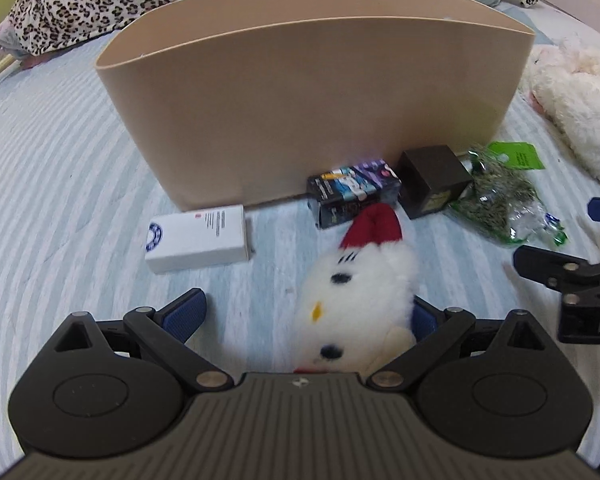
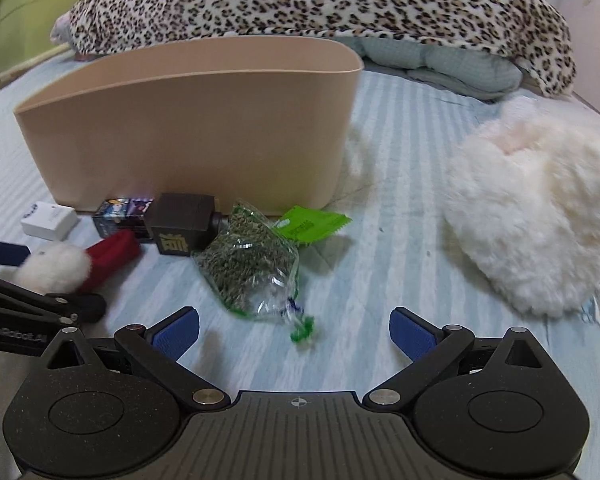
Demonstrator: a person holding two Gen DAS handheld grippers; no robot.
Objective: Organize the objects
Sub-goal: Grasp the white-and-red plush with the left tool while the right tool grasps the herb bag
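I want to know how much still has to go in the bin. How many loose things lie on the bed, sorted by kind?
Boxes: 3 (white box, colourful carton, dark box)
Plush toys: 2 (white toy with red hat, fluffy white plush)
Bags: 1 (clear bag of green bits)
Total: 6, all outside the beige bin.

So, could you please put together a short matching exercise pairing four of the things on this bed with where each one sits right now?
Things:
1. white plush toy with a red bow
2. white rectangular carton
3. clear bag of green dried leaves
4. large fluffy white plush

Places:
A. right of the beige oval bin, apart from the small items
B. between the open fingers of the left gripper
C. ahead of the open right gripper
D. in front of the bin's left end

Pairs: 1-B, 2-D, 3-C, 4-A
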